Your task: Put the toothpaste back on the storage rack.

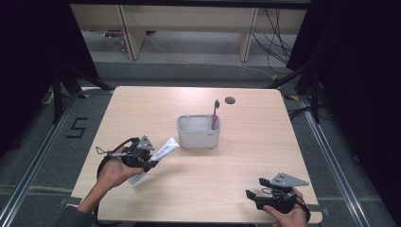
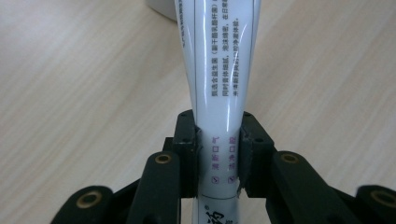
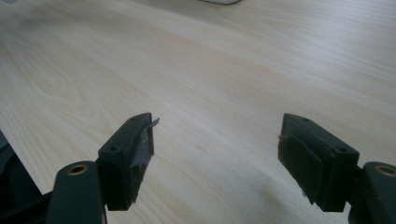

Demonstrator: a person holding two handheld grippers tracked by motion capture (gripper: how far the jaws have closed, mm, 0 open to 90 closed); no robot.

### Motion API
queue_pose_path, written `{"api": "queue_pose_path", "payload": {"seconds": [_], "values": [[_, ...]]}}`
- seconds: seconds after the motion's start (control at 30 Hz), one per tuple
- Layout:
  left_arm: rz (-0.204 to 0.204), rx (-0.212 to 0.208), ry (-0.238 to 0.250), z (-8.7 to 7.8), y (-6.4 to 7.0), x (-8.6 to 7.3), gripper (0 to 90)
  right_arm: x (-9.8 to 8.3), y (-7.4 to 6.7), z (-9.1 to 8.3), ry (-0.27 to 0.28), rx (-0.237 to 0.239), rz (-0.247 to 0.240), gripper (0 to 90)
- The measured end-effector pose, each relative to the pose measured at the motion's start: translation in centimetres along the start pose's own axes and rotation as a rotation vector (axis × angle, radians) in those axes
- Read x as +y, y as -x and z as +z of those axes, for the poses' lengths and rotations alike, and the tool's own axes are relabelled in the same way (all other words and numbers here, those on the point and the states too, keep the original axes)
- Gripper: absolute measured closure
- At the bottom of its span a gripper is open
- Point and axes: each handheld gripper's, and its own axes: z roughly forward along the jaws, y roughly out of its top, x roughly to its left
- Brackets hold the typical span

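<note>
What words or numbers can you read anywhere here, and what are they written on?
"5": black mark on the floor left of the table.
White tube clamped in the left hand-held gripper: columns of small black Chinese characters, too small to read.
Same tube, between the pads: purple characters with little boxes, too blurred to read.
Grey container: a small mark on its front, too small to read.

High view sits above the near edge, looking forward and down over the whole desk (image 1: 198, 189) to the floor beyond. The left gripper view rides its tool, super close, staring along a white tube (image 2: 219, 93) over the wood. The right gripper view looks low across bare desktop; all three share that wood.
</note>
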Motion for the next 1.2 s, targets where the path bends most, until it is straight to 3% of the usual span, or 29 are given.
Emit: {"api": "queue_pose_path", "payload": {"seconds": [0.03, 0.1, 0.13, 0.2, 0.53, 0.83, 0.9, 1.2], "values": [[-0.006, 0.022, 0.035, -0.1, 0.0, 0.0, 71.9, 0.0, -0.1, 0.0, -0.001, 0.000, 0.006, 27.4], [-0.015, 0.019, 0.060, -0.4, -0.3, 0.1, 71.9, 0.0, 0.0, -0.1, 0.000, -0.011, -0.005, 27.4], [-0.044, 0.032, 0.096, -0.5, -0.4, 0.1, 71.9, 0.0, -0.1, 0.0, -0.002, 0.000, 0.008, 27.4], [-0.047, 0.042, 0.127, -0.7, -0.6, 0.3, 71.9, 0.0, 0.0, 0.0, 0.000, -0.005, -0.005, 27.4], [-0.132, 0.036, 0.285, -0.9, -1.3, 1.0, 71.8, 0.0, 0.0, 0.0, -0.001, -0.011, -0.005, 27.4], [-0.166, 0.039, 0.380, -1.0, -1.3, 2.0, 71.8, 0.0, 0.1, 0.0, 0.003, -0.016, -0.010, 27.4], [-0.176, 0.061, 0.400, -1.1, -1.2, 2.3, 71.8, 0.0, 0.1, 0.0, 0.001, -0.013, -0.005, 27.4], [-0.193, 0.046, 0.450, -1.0, -1.3, 3.3, 71.8, 0.1, 0.2, -0.1, -0.001, -0.015, -0.005, 27.4]]}}
